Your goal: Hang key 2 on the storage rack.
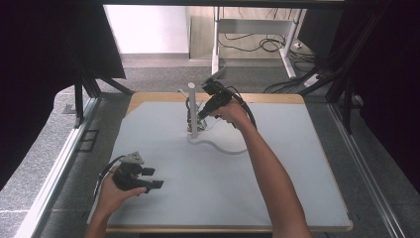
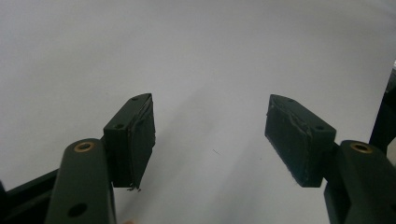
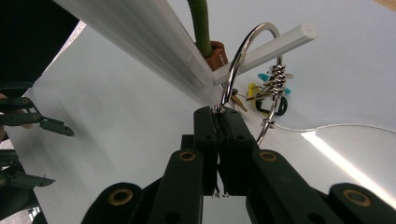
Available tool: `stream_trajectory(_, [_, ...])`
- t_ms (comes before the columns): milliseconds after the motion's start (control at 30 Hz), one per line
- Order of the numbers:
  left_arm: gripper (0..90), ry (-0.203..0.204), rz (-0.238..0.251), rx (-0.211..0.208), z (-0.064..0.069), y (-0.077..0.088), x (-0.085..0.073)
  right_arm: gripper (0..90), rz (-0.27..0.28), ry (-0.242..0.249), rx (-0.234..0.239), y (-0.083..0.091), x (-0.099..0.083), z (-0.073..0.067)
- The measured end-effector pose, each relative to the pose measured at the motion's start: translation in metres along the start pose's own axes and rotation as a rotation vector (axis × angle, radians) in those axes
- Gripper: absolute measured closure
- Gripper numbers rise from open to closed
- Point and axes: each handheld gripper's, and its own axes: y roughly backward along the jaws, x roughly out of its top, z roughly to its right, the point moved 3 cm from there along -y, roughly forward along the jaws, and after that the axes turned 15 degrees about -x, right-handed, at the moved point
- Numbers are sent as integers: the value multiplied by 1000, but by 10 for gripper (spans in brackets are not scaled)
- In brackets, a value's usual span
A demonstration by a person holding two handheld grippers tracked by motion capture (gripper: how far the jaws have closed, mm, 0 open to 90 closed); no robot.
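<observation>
Centrally on the white table (image 1: 277,188): white stand (image 1: 192,106) with curved base. Clamped at its post, toward twelve o'clock, right gripper (image 3: 219,112), jaws pinched tight on silver carabiner (image 3: 243,56) hooked over the stand's crossbar (image 3: 275,44). At seven o'clock, left gripper (image 2: 210,135), jaws spread wide, holding nothing.

Black two-jaw tongs (image 3: 217,112) with brass-ringed screw holes (cables trailing); the forearms are unsleeved.

A lab: black curtains (image 1: 44,59), floor cables (image 1: 257,44), framed table (image 1: 317,168).
</observation>
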Motion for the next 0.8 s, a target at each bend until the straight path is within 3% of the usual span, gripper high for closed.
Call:
stream_trajectory(400, [336,-3,-6,-4,0,-1,0,802,24,8,-6,1,-5,2])
stream_trajectory(533, [336,-1,-3,-5,0,-1,0,739,21,6,-19,4,-9,5])
stream_trajectory(800, [340,4,2,7,2,2,-1,587,79,13,-33,21,-23,13])
